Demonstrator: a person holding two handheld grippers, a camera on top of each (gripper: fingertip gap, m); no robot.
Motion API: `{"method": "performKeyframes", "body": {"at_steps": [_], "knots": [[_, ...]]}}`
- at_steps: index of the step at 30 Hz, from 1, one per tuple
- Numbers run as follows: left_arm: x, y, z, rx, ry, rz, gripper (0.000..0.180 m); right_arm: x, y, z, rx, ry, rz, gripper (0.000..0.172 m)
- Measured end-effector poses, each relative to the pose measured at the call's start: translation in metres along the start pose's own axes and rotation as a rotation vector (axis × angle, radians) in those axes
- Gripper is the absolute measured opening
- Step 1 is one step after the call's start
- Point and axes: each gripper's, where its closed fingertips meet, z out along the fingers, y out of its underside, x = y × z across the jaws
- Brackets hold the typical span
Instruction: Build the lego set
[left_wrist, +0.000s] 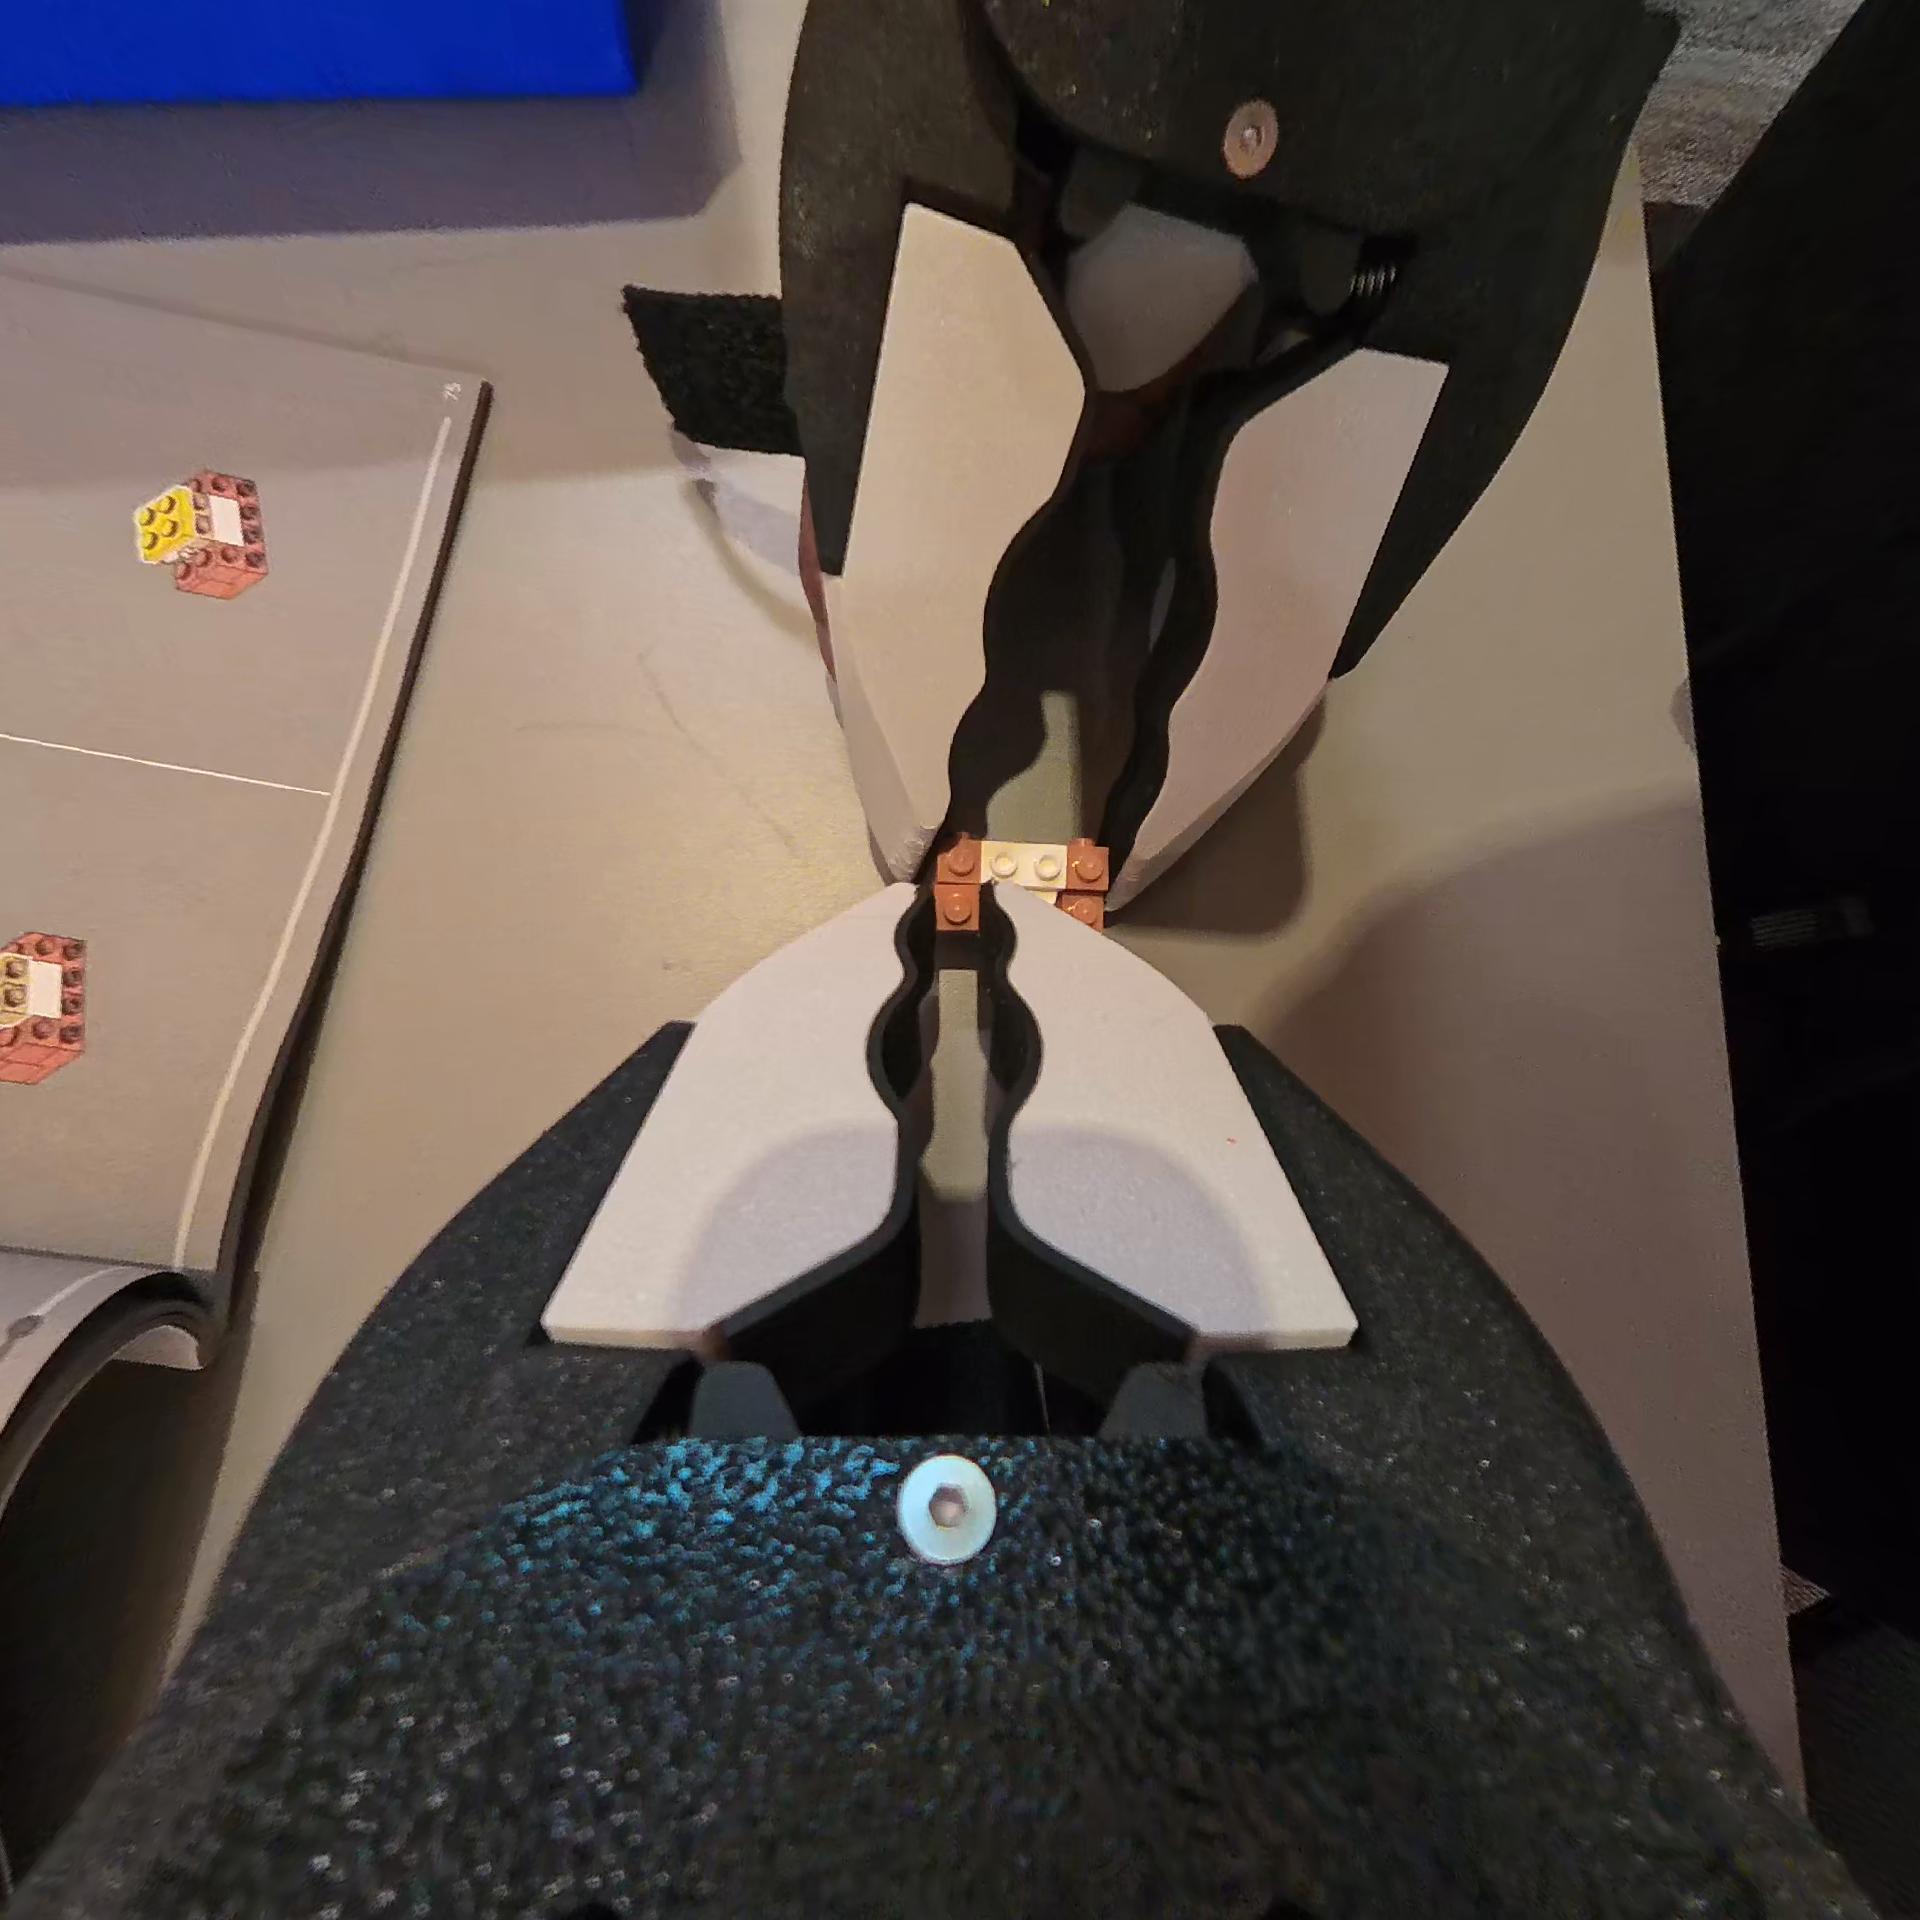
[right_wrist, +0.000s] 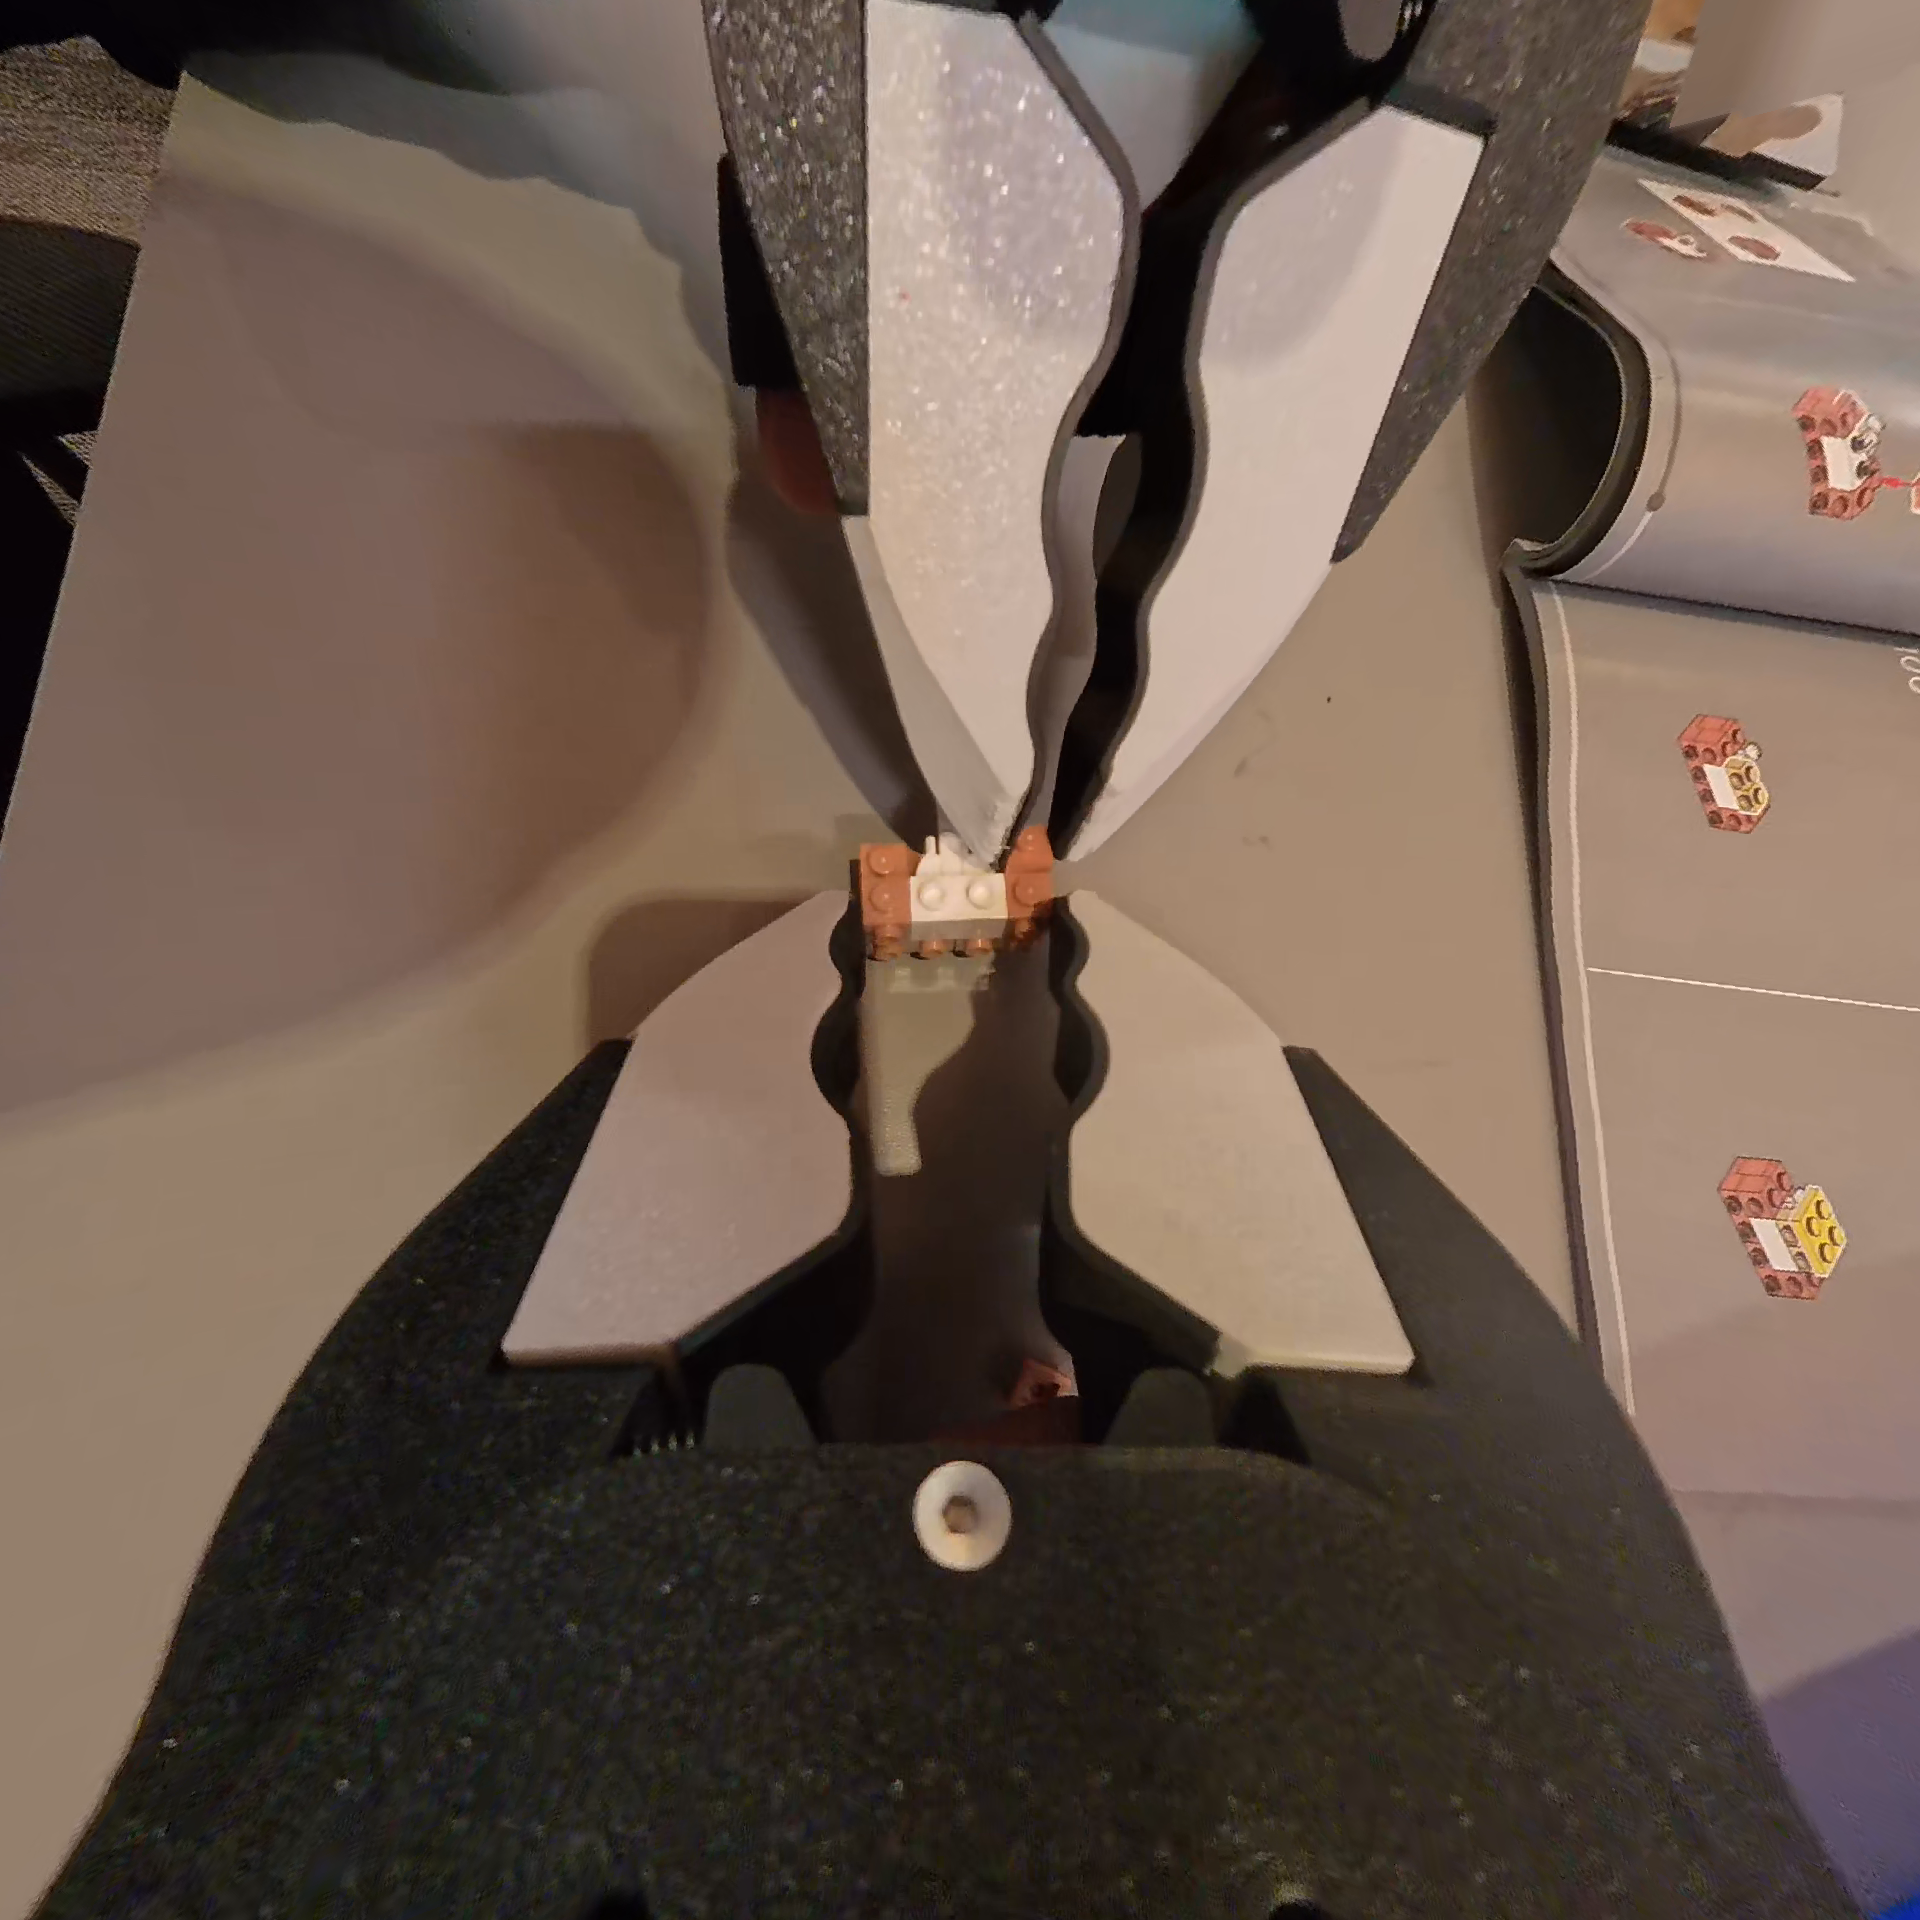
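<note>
The left gripper is clenched on one brown end of a small brick assembly, its two fingertips pinching a single-stud-wide column of brown pieces. The right gripper grasps the same brick assembly across its full width, a pad pressed to each brown end, with the white two-stud piece in the middle. The two grippers meet nose to nose, each showing in the other's view as a pair of grey fingers coming in from the top of the frame. The assembly hangs between them just above the grey table, casting a shadow on the surface below.

An open instruction booklet lies on the table, to the left of the left view and the right of the right view. Its grey pages carry printed drawings of brown, white and yellow brick builds, thin white dividing lines and small page numerals near the edges. A blue object sits at the far corner of the table, and a black fabric patch lies beside the right gripper's body.
</note>
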Motion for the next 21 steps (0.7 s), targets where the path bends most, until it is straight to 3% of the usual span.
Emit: {"method": "performKeyframes", "body": {"at_steps": [21], "knots": [[0.0038, -0.0034, -0.0046, 0.025, 0.010, 0.004, 0.009, -0.0007, -0.0048, -0.0031, 0.044, -0.001, -0.010, 0.034]]}}
